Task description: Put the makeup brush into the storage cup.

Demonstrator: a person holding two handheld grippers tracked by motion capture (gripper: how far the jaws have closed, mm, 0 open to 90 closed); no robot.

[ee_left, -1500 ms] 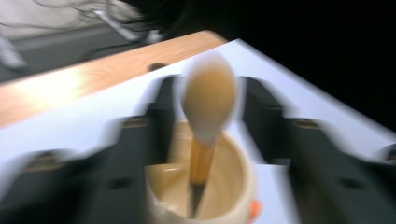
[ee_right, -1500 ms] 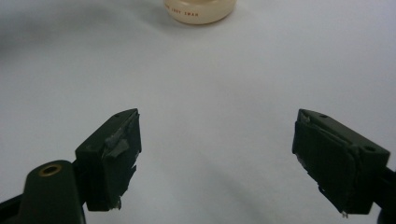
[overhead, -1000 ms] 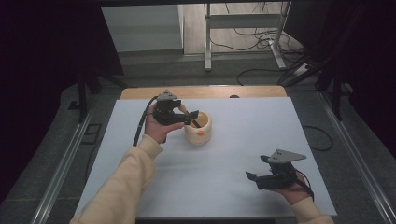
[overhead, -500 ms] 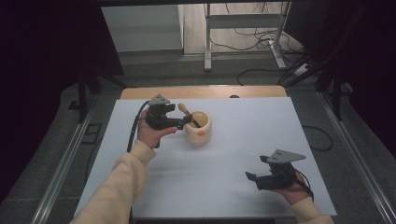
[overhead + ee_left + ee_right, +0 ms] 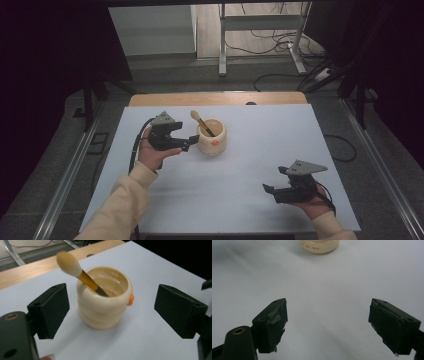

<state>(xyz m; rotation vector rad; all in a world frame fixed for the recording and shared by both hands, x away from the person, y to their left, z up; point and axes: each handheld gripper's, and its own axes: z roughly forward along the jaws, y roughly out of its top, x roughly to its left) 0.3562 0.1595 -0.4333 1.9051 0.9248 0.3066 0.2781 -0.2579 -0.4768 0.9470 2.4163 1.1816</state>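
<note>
Brush [image 5: 202, 124] stands head-up in the cream cup [image 5: 213, 137], its handle leaning toward the far left rim so the pale bristle tip pokes out above the lip; the cup sits on the white table [image 5: 240, 165], a little left of centre and toward the far side. The left gripper [image 5: 186, 143] hovers just beside the cup on its left, jaws spread wide and holding nothing; in the left gripper view its two pads frame the cup with clear air on both sides. The right gripper [image 5: 270, 189] rests well apart at the near right, jaws also wide and empty, the cup's base visible far ahead of it.

The step in hand looks like placing the brush in the cup and letting go, or else getting ready to take it out; either way the care is the same. The cup seems light and its ribbed wall could slide on the smooth table, so the left gripper should move level and avoid nudging the wall or the leaning handle. If the brush is to be lifted, closing on the orange ferrule just above the rim, then drawing along the handle's tilt, should keep the cup from tipping.
</note>
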